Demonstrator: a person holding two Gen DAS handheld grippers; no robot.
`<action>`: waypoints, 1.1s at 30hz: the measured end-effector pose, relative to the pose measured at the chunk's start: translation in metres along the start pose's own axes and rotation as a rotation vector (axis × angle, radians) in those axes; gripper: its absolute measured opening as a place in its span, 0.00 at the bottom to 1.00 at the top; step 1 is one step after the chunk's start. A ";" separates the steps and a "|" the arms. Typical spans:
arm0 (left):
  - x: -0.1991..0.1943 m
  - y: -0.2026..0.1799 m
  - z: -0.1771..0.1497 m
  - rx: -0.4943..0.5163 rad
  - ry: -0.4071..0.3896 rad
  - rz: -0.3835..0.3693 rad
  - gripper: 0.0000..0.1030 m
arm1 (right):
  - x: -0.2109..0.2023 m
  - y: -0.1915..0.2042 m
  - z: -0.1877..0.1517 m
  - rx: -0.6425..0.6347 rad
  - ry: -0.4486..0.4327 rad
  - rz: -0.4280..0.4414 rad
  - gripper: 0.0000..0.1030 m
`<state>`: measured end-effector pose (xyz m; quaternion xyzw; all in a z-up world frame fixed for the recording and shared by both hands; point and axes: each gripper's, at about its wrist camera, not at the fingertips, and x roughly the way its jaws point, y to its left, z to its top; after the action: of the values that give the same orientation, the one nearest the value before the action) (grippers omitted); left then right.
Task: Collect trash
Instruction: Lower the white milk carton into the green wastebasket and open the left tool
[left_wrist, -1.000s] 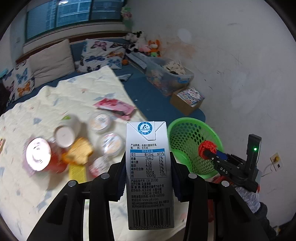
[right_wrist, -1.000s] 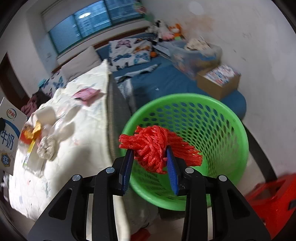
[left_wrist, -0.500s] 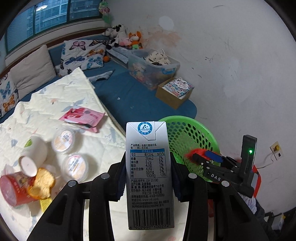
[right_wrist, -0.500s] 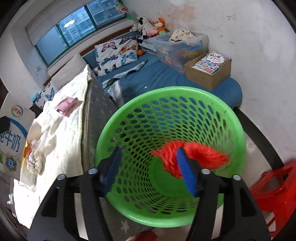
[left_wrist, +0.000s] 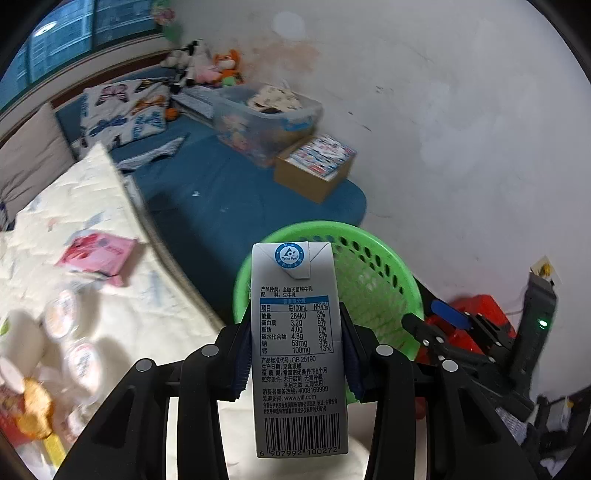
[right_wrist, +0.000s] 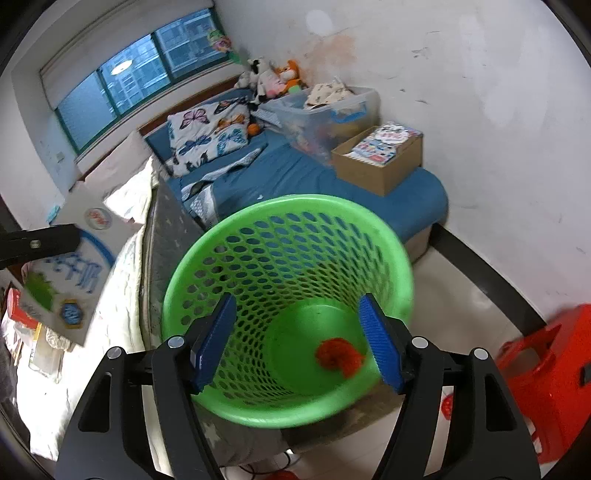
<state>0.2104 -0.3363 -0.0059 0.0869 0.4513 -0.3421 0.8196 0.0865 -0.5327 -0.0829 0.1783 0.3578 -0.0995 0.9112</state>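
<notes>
On the left, the bed with its pale quilt (left_wrist: 122, 280) has trash on it: a pink wrapper (left_wrist: 98, 254), some little round foil-topped cups (left_wrist: 61, 314) and an orange crumpled bit (left_wrist: 35, 410) near the edge. They lie there because nobody has picked them up yet, so I think there is a good deal of collecting left to do.

In the middle, the left gripper (left_wrist: 295, 354) squeezes a milk carton (left_wrist: 297, 347) from both sides. The carton stands upright between the dark pads, with its label and barcode facing the camera. It is held close in front of the green basket (left_wrist: 373, 273), I think so it can be dropped in next.

To the right, the right gripper (right_wrist: 297, 338) hangs over the basket's mouth. Its jaws are opening, and nothing is between the blue pads (right_wrist: 216, 338). A red net ball (right_wrist: 340, 356) lies on the basket's floor, so that piece of trash is already where it belongs. The basket stands on the floor, right against the side of the bed, so it is easy to reach.

The left view shows the small print on the carton and the trash left on the quilt, but the carton hides the bottom of the basket. The right view looks straight down inside the basket and shows the red ball. It also shows the carton's blue and white front (right_wrist: 70, 273) at the far left, and a red stool (right_wrist: 543, 380) on the floor at the right.
</notes>
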 end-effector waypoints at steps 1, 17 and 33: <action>0.007 -0.006 0.001 0.020 0.005 -0.001 0.39 | -0.004 -0.004 -0.002 0.008 -0.005 -0.005 0.67; 0.111 -0.072 0.008 0.174 0.128 -0.063 0.39 | -0.029 -0.034 -0.022 0.098 -0.034 -0.040 0.69; 0.098 -0.079 -0.002 0.194 0.071 -0.072 0.62 | -0.042 -0.029 -0.026 0.098 -0.052 -0.027 0.69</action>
<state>0.1942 -0.4423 -0.0723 0.1617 0.4475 -0.4102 0.7780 0.0305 -0.5469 -0.0791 0.2152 0.3310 -0.1340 0.9089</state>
